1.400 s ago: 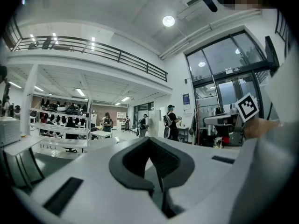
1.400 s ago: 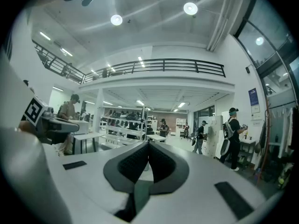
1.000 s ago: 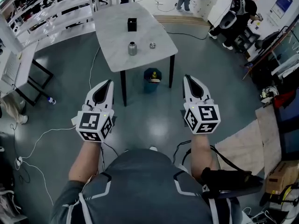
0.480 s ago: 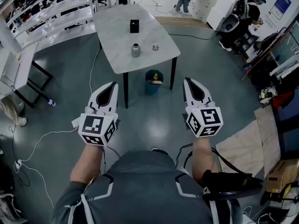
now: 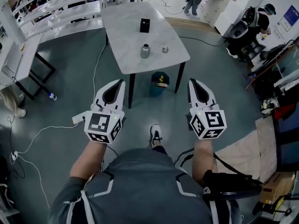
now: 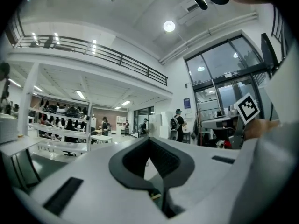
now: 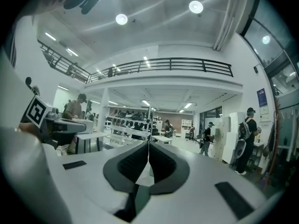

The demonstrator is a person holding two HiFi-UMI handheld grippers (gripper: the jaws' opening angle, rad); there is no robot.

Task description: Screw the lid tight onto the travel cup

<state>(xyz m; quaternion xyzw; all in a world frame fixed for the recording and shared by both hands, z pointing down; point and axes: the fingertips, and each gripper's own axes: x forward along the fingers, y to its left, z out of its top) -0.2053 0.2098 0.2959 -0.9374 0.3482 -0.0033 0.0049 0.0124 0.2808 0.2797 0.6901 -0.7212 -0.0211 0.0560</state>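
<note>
A metal travel cup (image 5: 145, 51) stands upright on a white marble-look table (image 5: 126, 36) well ahead of me. Its small round lid (image 5: 165, 50) lies on the table just right of the cup, apart from it. My left gripper (image 5: 119, 82) and right gripper (image 5: 192, 81) are held out level over the floor, short of the table's near edge. Both are shut with nothing between the jaws, as the left gripper view (image 6: 150, 140) and the right gripper view (image 7: 149, 144) show. Neither cup nor lid can be made out in the gripper views.
A black box (image 5: 145, 25) sits further back on the table. A blue bin (image 5: 159, 82) stands under the near edge. White shelving (image 5: 56, 8) and a desk (image 5: 18, 59) line the left side; cables (image 5: 42, 129) and a bottle (image 5: 52, 96) lie on the floor. People stand far right.
The table with the cup and lid has come nearer and shifted right in the head view. Both grippers moved forward with me, still shut. A shoe now shows below them.
</note>
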